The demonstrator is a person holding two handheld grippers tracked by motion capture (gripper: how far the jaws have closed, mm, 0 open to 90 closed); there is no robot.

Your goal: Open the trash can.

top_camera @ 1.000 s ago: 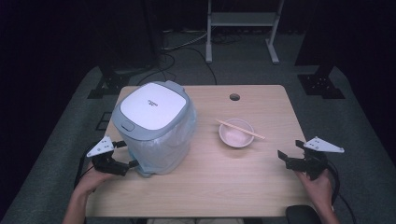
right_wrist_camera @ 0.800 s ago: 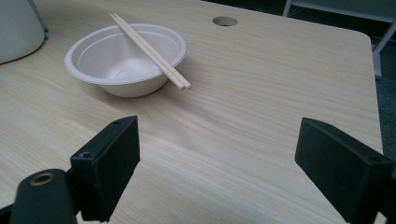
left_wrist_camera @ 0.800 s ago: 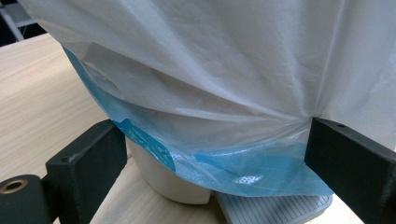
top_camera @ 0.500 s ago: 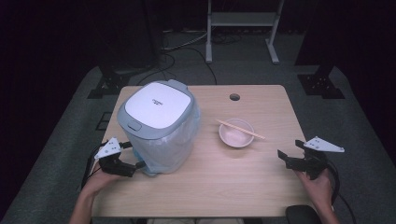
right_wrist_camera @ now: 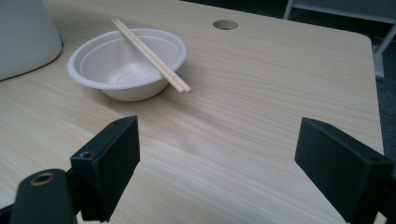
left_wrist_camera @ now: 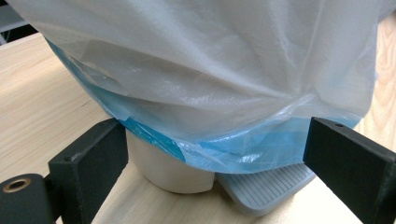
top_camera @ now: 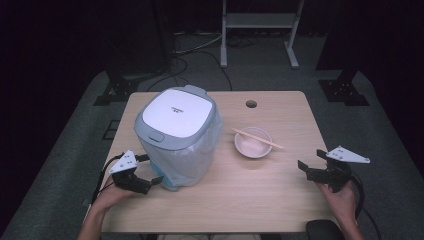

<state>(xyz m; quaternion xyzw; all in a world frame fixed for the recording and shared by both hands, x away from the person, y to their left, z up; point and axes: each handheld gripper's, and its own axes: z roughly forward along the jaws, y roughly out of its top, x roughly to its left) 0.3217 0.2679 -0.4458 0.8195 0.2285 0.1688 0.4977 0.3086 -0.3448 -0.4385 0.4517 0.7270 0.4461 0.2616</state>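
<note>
on table, bagged cooker [top_camera: 177, 137], bowl [top_camera: 252, 144] w/ chopsticks [top_camera: 257, 138]

A white bowl [top_camera: 253, 145] sits near the middle of my wooden table [top_camera: 280, 190], with a pair of chopsticks [top_camera: 257, 138] resting across its rim. Beyond it, a round hole [top_camera: 251, 104] pierces the tabletop. A metal stand [top_camera: 260, 20] rises behind the table.

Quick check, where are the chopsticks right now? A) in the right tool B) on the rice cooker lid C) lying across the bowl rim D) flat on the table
C: the chopsticks lie across the rim of the bowl, with the open right tool well apart from them.
</note>
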